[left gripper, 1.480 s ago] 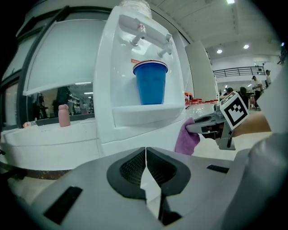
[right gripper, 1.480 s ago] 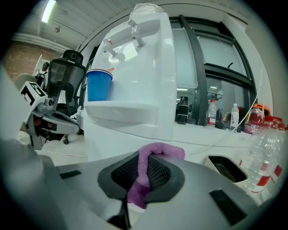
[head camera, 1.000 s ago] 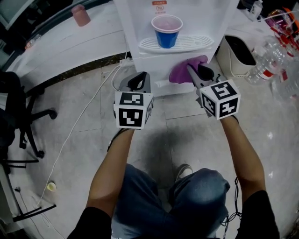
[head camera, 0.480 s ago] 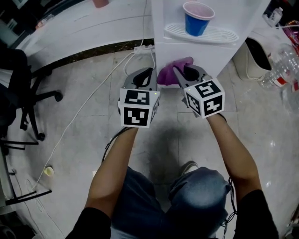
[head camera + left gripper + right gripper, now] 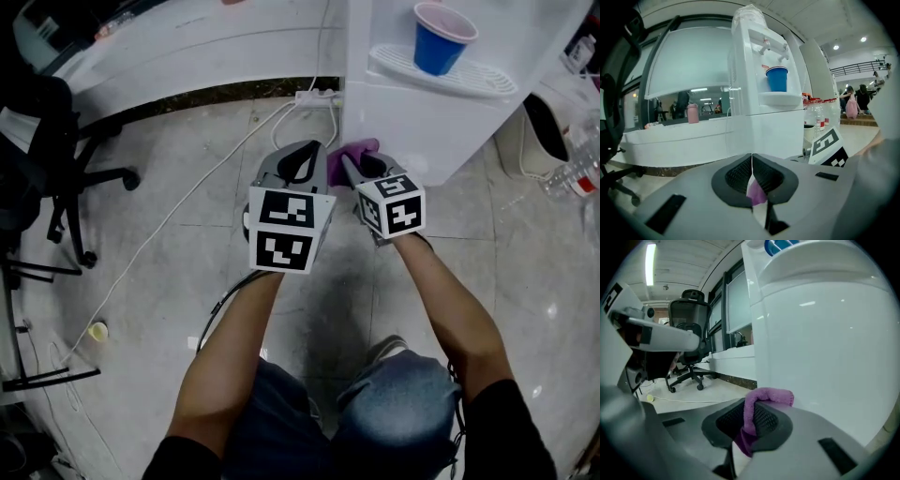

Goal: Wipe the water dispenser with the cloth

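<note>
The white water dispenser (image 5: pixel 422 117) stands at the upper right of the head view, with a blue cup (image 5: pixel 441 42) on its drip tray. My right gripper (image 5: pixel 361 167) is shut on the purple cloth (image 5: pixel 354 150), held at the lower left corner of the dispenser's front. In the right gripper view the cloth (image 5: pixel 759 404) folds over the pads next to the dispenser's white wall (image 5: pixel 825 348); I cannot tell whether they touch. My left gripper (image 5: pixel 302 161) is shut, just left of the right one. In its own view the dispenser (image 5: pixel 759 93) and cup (image 5: pixel 777 78) lie ahead.
A power strip (image 5: pixel 314 97) and a white cable (image 5: pixel 178 216) lie on the tiled floor left of the dispenser. A black office chair (image 5: pixel 56 169) stands at the far left. A white bin (image 5: pixel 548 127) and bottles (image 5: pixel 586 159) sit to the right. A white counter (image 5: pixel 187 47) runs behind.
The right gripper has carried the cloth leftward along the dispenser's lower front, from under the drip tray to its left corner. The left gripper stayed shut alongside.
</note>
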The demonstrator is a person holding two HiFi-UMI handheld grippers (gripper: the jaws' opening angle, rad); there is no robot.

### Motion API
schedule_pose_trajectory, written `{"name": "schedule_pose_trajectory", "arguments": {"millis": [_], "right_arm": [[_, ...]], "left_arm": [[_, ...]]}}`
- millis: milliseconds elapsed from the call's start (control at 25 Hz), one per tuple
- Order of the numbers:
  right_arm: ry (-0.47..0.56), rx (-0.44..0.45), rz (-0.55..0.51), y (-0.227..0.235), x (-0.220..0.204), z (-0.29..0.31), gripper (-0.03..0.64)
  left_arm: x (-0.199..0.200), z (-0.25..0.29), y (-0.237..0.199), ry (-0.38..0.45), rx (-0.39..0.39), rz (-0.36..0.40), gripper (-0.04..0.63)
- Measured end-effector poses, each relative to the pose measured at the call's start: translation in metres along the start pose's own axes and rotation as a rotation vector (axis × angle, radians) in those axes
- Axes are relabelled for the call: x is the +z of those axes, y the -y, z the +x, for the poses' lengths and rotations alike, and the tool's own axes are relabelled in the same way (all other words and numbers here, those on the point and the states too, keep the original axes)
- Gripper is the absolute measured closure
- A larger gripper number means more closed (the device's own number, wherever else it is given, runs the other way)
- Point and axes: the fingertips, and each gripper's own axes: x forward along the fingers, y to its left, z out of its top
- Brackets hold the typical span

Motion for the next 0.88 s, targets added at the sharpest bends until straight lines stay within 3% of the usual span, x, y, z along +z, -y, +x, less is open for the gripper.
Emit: {"name": "schedule_pose_trajectory", "arguments": {"millis": [400, 880], "right_arm": [[0.012, -0.066, 0.063, 0.029, -0.009, -0.009, 0.584], [0.002, -0.192, 0.062, 0.103, -0.018, -0.064, 0.584]], "left_arm": [[0.005, 0.002, 0.008, 0.011, -0.023, 0.018, 0.568], [0.013, 0.033, 0.058, 0.01, -0.109, 0.043, 0.568]]}}
